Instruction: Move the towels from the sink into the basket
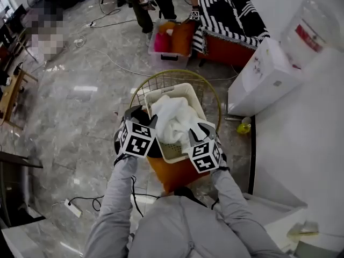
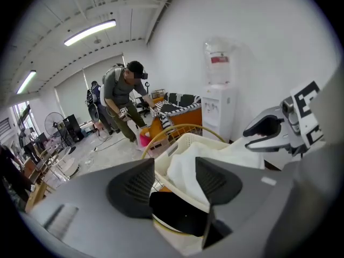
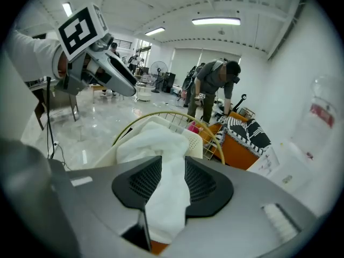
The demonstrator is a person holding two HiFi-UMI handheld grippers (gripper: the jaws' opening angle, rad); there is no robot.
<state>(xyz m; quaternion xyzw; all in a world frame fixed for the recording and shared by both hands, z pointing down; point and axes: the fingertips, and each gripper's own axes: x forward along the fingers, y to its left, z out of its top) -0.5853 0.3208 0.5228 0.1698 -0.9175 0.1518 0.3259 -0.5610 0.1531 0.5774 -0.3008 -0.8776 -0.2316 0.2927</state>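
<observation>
A white towel (image 1: 172, 120) is heaped in the cream plastic basket (image 1: 183, 90), hanging over its near rim. The basket stands inside a yellow wire hoop (image 1: 161, 75) on an orange stand (image 1: 172, 173). My right gripper (image 1: 196, 130) is at the basket's near right corner; in the right gripper view (image 3: 172, 165) its pads press on a fold of the towel (image 3: 161, 144). My left gripper (image 1: 141, 114) hovers at the basket's left rim. In the left gripper view (image 2: 174, 168) its jaws stand apart, and only the basket's rim (image 2: 185, 141) and the towel (image 2: 185, 168) show beyond the gap.
A water dispenser (image 1: 269, 74) and a white counter (image 1: 301, 144) stand to the right. Behind the basket are a bin of pink and orange things (image 1: 169, 42), a sofa with a striped blanket (image 1: 226, 9) and people. Cables and a power strip (image 1: 72, 207) lie on the marble floor.
</observation>
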